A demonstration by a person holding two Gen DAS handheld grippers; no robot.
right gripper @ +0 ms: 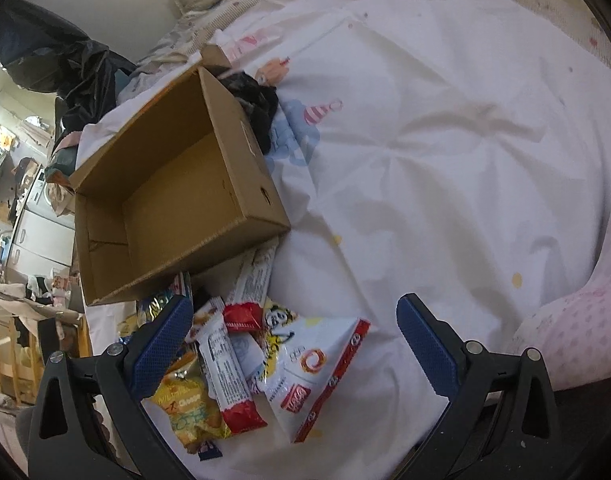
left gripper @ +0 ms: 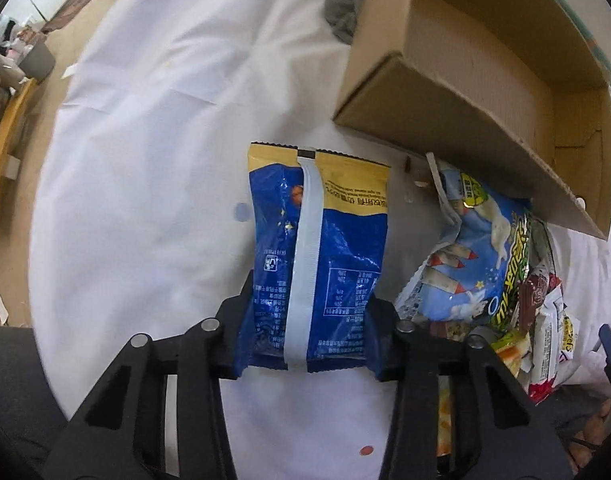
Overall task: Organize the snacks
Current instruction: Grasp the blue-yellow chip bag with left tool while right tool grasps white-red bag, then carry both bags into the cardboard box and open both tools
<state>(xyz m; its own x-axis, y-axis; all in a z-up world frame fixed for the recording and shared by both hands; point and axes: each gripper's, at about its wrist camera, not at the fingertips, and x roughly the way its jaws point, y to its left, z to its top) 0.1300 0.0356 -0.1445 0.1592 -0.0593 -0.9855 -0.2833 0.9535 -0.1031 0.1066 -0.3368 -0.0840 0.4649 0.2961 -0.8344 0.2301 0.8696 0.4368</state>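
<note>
Step in hand, by judgement: transfer of one snack to the box; left gripper clamped on the lower end of a blue snack bag, bag lifted over the white bedding. Cardboard box ahead and right of that claw, seemingly empty inside; next move calls for carry over the near wall, then release. Right gripper spread wide, holding nothing, above the snack pile just short of the box.

White bed with faint cartoon prints, open cardboard box on it, dark cloth against the box's far side, snack pile just before the box, pink pillow at the right edge
</note>
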